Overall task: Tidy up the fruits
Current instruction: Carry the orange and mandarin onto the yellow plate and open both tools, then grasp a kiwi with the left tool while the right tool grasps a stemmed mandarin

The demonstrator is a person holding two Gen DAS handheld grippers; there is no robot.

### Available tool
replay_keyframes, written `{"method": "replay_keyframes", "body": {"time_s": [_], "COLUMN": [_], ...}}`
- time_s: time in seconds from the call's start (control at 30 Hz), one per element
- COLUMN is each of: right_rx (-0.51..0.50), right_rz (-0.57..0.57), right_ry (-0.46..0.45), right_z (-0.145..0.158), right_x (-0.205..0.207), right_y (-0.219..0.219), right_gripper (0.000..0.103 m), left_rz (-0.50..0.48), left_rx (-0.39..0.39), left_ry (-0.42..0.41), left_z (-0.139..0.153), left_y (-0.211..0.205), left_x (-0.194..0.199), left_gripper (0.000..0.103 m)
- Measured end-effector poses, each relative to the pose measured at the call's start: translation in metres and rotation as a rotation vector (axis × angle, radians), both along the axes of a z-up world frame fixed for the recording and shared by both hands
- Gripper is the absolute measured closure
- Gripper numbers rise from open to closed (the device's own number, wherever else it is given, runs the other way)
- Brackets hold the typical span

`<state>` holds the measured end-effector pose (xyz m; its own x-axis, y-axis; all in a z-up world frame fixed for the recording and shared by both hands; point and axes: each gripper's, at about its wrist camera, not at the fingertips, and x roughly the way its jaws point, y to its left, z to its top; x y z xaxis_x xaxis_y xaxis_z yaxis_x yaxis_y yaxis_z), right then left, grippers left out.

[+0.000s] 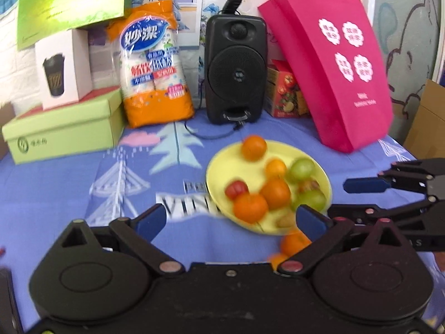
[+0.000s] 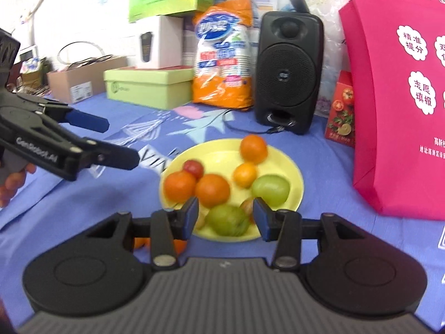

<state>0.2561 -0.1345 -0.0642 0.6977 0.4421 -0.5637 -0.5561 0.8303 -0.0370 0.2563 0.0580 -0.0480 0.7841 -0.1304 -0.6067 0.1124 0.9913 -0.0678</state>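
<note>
I hold my right gripper [image 2: 225, 217] low over the near rim of the yellow plate [image 2: 294, 178], jaws partly open and empty, with a green fruit [image 2: 228, 221] right between them. My left gripper [image 1: 230, 220] is wide open and empty. Two small oranges [image 1: 292, 243] lie off the plate on the blue tablecloth [image 1: 55, 194], just inside its right finger, so the left is nearer. A black speaker [image 2: 287, 72] and pink bag [image 2: 389, 111] stand behind
</note>
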Motion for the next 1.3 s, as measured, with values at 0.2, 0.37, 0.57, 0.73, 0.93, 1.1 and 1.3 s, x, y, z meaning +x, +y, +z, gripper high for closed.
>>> {"method": "replay_keyframes", "body": {"time_s": [0.2, 0.37, 0.57, 0.73, 0.93, 1.1, 1.3], "right_rx": [-0.039, -0.059, -0.076, -0.079, -0.072, -0.069, -0.072], "right_rz": [0.048, 0.052, 0.049, 0.050, 0.044, 0.044, 0.065], "right_ry": [0.053, 0.093, 0.110, 0.111, 0.118, 0.122, 0.115], "right_z": [-0.019, -0.033, -0.041, -0.042, -0.044, -0.044, -0.044], "right_x": [-0.031, -0.046, -0.054, -0.054, -0.051, -0.046, -0.037], "right_y": [0.005, 0.006, 0.002, 0.002, 0.000, 0.000, 0.012], "right_gripper": [0.057, 0.053, 0.045, 0.041, 0.036, 0.032, 0.032], "left_rz": [-0.001, 0.004, 0.039, 0.020, -0.079, -0.127, -0.114], "left_rx": [-0.003, 0.012, 0.035, 0.074, 0.074, 0.035, 0.030], "left_ry": [0.041, 0.070, 0.071, 0.073, 0.082, 0.090, 0.095], "left_z": [-0.020, -0.037, -0.051, -0.057, -0.063, -0.062, -0.061], "left_y": [-0.011, -0.020, -0.024, -0.035, -0.046, -0.046, -0.035], "left_x": [-0.038, -0.052, -0.050, -0.044, -0.041, -0.043, -0.046], "left_gripper": [0.002, 0.002, 0.003, 0.009, 0.043, 0.067, 0.078]}}
